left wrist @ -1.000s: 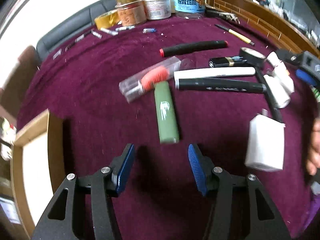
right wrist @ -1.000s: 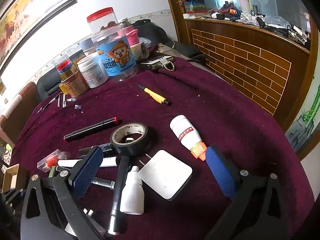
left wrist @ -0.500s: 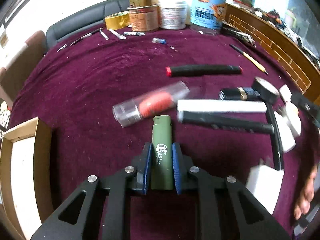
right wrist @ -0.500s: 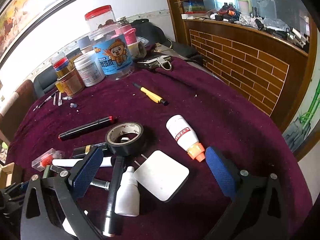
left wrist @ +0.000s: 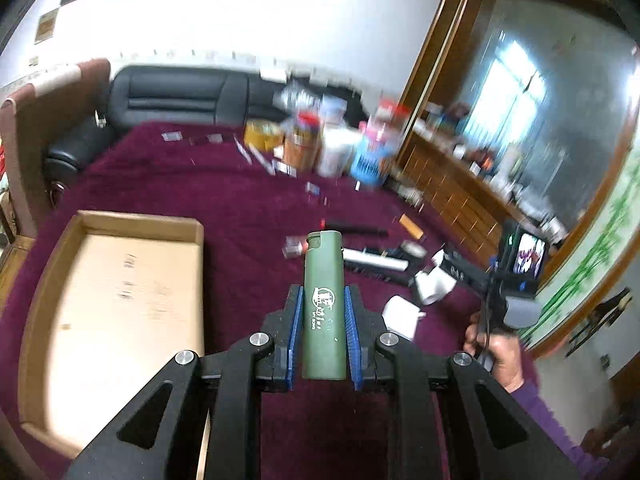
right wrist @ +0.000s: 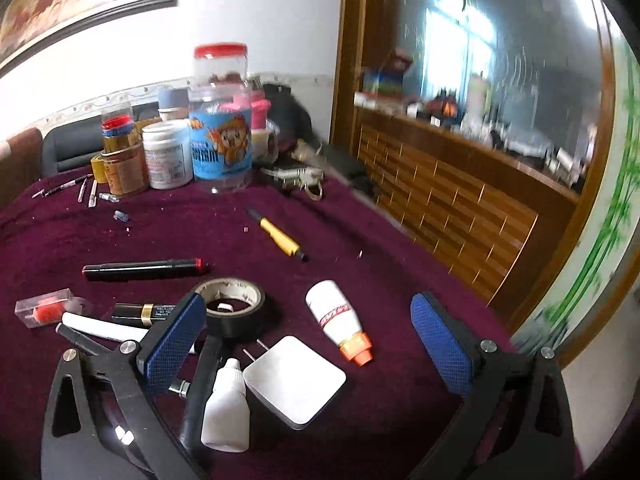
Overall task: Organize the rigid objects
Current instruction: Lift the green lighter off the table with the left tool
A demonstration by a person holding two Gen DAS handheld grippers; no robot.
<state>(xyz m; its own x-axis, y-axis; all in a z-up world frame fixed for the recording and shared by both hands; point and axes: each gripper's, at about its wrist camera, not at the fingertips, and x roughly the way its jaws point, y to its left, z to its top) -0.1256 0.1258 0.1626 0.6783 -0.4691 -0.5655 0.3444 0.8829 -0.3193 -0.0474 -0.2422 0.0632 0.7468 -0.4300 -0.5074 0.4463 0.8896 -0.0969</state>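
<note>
Since the earlier frame my left tongs [left wrist: 322, 334] have closed on the lighter [left wrist: 323, 304] and lifted it off the cloth [left wrist: 248, 208]; a second ago it lay flat between spread pads, and now both blue pads press its sides and it hangs clear above the table. It stands lengthwise along the tongs, pinched around its lower half, with the cap end pointing away from me and well past the fingertips.

I take the box [left wrist: 112, 320] as my landmark; it lies on the cloth to the left of the lighter and below it, open side up, and nothing shows inside it that I can make out. Its near-right wall is just beside the left tongs in the left wrist view, so this hand is plainly the nearer one; the right hand [left wrist: 494, 350] sits far off on the side away from the box. I judge the coming move to be a swing leftward over that wall, then a lowering; the lighter's long axis runs roughly parallel to the box's long side, so it should go in without much turning.

My right tongs [right wrist: 306, 342] are spread wide and pinch nothing; they hover over the clutter that lies on the far side from the box: the charger [right wrist: 294, 382], the dropper bottle [right wrist: 225, 408], the glue bottle [right wrist: 340, 320] and the tape roll [right wrist: 232, 308]; the charger sits nearest between the pads, though I cannot say it is the next target.
</note>
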